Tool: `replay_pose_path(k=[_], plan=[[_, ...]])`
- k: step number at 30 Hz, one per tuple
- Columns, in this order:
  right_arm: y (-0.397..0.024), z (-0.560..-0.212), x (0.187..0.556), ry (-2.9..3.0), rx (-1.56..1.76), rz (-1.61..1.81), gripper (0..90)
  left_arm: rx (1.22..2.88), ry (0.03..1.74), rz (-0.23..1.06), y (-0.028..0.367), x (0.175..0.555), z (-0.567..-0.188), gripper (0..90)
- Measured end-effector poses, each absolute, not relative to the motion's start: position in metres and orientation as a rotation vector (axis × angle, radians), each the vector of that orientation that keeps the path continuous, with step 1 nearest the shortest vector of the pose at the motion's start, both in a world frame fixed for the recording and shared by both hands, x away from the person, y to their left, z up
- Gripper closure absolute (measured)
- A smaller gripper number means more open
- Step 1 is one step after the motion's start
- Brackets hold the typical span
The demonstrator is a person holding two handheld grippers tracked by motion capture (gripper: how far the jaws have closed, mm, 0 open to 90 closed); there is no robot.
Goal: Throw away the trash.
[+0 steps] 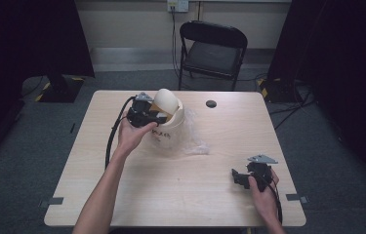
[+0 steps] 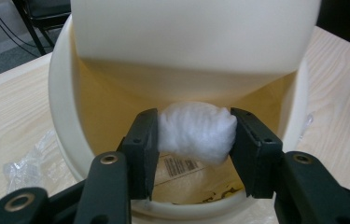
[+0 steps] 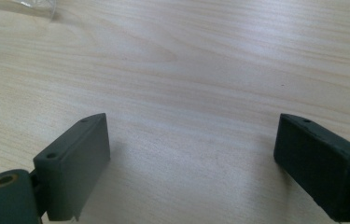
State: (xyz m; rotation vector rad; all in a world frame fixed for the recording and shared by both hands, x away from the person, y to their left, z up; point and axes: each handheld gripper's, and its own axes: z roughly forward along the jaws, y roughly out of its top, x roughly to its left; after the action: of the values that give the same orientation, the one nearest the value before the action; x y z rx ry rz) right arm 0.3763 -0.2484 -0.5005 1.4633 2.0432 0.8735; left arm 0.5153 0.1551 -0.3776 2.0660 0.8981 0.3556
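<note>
- The left gripper is clenching a white wad (long axis spanning jaw to jaw) over the cream bin;
- The right gripper is gaping, holding nothing, above the table.

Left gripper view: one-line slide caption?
Left gripper clamps a white wad at the mouth of a cream bin.

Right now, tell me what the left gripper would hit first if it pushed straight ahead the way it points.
The left gripper, shut on a white wad, points into the mouth of the cream bin. Straight on, it would probably meet the bin's inner back wall below the tilted swing lid first, though depth is hard to judge.
</note>
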Motion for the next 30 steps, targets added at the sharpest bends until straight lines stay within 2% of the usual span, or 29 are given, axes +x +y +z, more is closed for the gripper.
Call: replay_pose_path(k=[23, 30], plan=[[-0.2483, -0.5005, 0.3763, 2.042, 1.464, 0.873, 9.7, 2.080, 0.927, 0.401, 0.1494, 0.5206, -0.3808, 53.9], [-0.2483, -0.5005, 0.3763, 2.042, 1.464, 0.873, 9.8, 2.077, 0.946, 0.411, 0.1469, 0.5206, -0.3807, 50.7]])
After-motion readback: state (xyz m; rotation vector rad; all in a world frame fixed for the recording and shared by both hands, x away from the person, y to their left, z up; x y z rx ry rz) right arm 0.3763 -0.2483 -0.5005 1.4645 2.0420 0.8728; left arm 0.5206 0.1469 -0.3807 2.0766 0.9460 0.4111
